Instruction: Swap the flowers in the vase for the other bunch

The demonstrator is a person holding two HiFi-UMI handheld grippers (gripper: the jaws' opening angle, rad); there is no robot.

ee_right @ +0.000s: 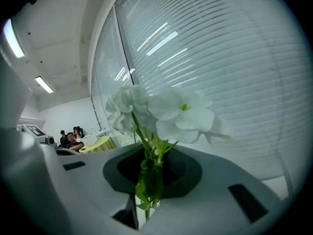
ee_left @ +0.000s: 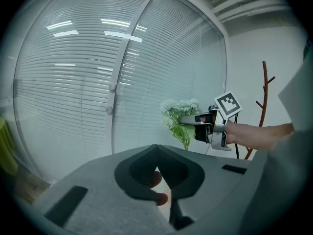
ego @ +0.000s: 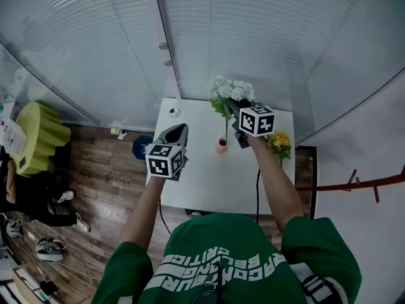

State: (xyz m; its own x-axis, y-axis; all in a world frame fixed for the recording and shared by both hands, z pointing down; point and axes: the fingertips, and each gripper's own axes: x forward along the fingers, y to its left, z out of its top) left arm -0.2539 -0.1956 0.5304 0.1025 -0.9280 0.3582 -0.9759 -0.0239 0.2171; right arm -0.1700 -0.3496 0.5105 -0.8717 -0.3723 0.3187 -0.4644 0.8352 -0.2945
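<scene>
A small pink vase (ego: 221,146) stands near the middle of the white table (ego: 202,189). My right gripper (ego: 230,108) is shut on the stems of the white flower bunch (ego: 231,92), just above the vase. One thin stem hangs down to the vase mouth; I cannot tell whether it is inside. In the right gripper view the green stems (ee_right: 149,175) run up between the jaws to the white blooms (ee_right: 166,111). The yellow bunch (ego: 280,140) lies on the table's right side. My left gripper (ego: 181,129) hovers left of the vase, jaw tips together and nothing held. Past its jaws the vase (ee_left: 156,180) shows.
A glass wall with blinds (ego: 253,37) runs behind the table. A small round white object (ego: 174,111) sits at the table's back left corner. A black cable (ego: 257,189) hangs off the front. A red-brown branch stand (ego: 354,183) is at the right, a yellow-green table (ego: 38,135) at the left.
</scene>
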